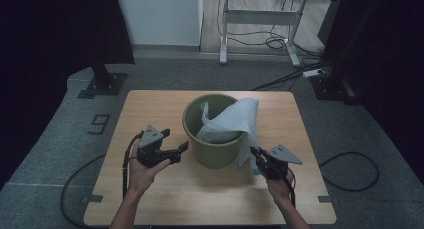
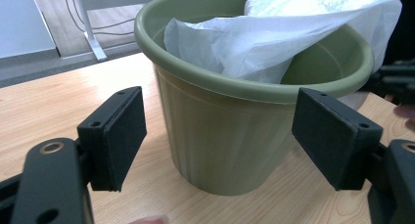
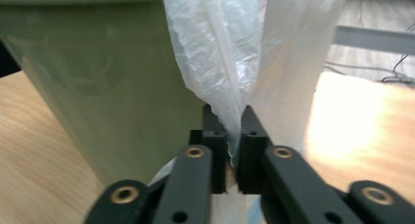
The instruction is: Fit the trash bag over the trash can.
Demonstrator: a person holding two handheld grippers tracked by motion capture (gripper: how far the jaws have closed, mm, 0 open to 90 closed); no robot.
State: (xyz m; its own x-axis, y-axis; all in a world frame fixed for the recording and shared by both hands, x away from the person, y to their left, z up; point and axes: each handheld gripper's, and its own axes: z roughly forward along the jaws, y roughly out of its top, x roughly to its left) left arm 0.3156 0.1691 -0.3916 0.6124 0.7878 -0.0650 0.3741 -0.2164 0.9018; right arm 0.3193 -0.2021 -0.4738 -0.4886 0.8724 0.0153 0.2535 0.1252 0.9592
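Note:
A green plastic bin [image 1: 212, 134] stands in the middle of the wooden table [image 1: 150, 199]. A thin white plastic bag [image 1: 235, 121] sits partly inside it and hangs over its right rim down the outer wall. My right gripper [image 1: 255, 153], low at the bin's right side, is shut on the hanging edge of the bag [image 3: 230, 82]; the film is pinched between the pads [image 3: 218, 145]. My left gripper [image 1: 181, 150] is open at the bin's left side. In the left gripper view its pads [image 2: 120, 136] stand apart before the bin wall [image 2: 220, 136].
A desk frame [image 1: 260, 24] and loose cables [image 1: 280, 39] lie on the floor beyond the table. Dark stands [image 1: 102, 79] flank the table at the back left and right. Bare tabletop lies in front of the bin.

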